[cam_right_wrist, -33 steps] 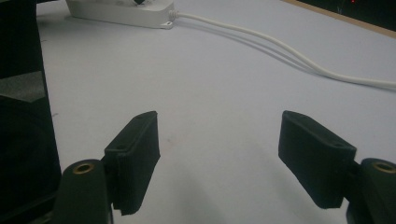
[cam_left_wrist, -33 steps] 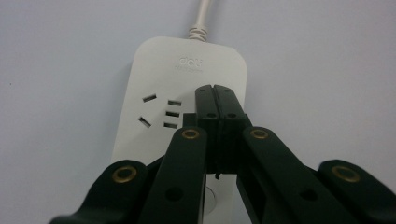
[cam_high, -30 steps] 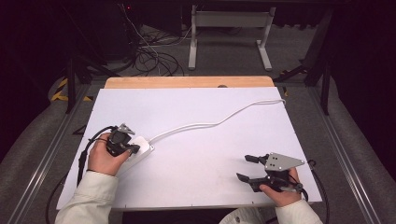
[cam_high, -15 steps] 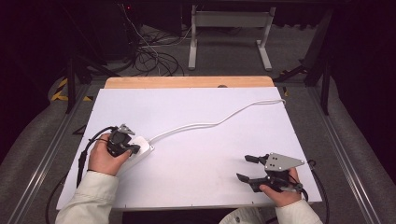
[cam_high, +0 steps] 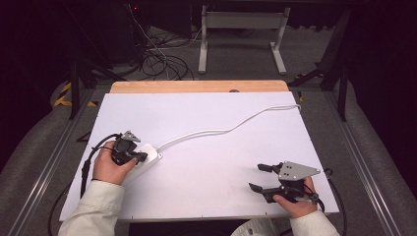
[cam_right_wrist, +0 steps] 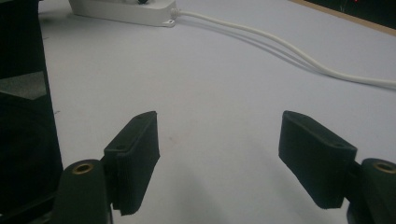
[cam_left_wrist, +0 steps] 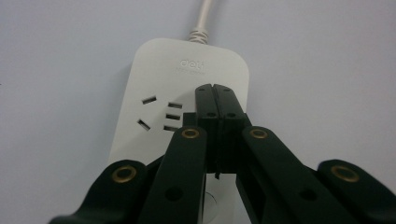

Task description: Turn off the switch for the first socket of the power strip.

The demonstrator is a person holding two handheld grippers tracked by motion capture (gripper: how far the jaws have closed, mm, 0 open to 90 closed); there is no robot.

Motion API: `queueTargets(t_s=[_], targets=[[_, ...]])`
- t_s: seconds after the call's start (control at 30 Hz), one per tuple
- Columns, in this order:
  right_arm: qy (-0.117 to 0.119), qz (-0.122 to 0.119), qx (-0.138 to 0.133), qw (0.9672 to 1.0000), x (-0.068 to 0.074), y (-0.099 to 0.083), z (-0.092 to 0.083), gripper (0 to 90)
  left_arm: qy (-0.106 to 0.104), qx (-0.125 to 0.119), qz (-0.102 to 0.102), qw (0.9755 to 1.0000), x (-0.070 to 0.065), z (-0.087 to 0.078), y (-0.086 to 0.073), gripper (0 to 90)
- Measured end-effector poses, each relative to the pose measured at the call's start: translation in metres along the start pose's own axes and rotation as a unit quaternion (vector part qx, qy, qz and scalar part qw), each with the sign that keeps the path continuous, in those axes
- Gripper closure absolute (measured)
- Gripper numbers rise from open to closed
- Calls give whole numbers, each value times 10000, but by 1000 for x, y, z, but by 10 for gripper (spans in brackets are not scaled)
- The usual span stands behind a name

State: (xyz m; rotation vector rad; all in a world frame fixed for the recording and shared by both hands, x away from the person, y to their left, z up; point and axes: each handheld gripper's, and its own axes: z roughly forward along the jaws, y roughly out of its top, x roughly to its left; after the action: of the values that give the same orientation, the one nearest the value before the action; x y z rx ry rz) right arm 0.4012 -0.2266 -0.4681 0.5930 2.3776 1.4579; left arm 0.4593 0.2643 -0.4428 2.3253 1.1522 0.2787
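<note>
Nothing has moved: left tool point(cam_left_wrist: 215, 91), jaws together and empty, rests on the strip point(cam_left_wrist: 187, 74); right tool point(cam_high: 261, 178) gapes idle, so work waits.

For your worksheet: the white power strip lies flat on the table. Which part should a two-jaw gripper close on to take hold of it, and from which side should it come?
Probably the power strip is best gripped across its two long side edges, from above. It is a flat, narrow slab with rounded corners, and its cable leaves one short end. The right gripper is open; the left gripper is shut over the strip's top face.
</note>
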Motion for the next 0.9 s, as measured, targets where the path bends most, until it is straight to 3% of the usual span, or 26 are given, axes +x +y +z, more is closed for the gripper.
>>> queueTargets(t_s=[0.5,0.63,0.7,0.77,0.9], targets=[[21,-11,22,10000,0,0,1,291,38,-9,-77,10000,0,0,-1,900],[30,-5,27,10000,1,0,1,290,-107,-65,-220,9997,3,1,-3,900],[30,-4,26,10000,1,0,1,289,13,-38,-198,9998,1,0,-3,900],[19,-7,29,10000,0,-1,0,289,205,-106,-158,9996,0,-4,-3,900],[19,12,51,10000,-2,-2,1,289,93,-356,-144,9992,-1,-15,1,900]])
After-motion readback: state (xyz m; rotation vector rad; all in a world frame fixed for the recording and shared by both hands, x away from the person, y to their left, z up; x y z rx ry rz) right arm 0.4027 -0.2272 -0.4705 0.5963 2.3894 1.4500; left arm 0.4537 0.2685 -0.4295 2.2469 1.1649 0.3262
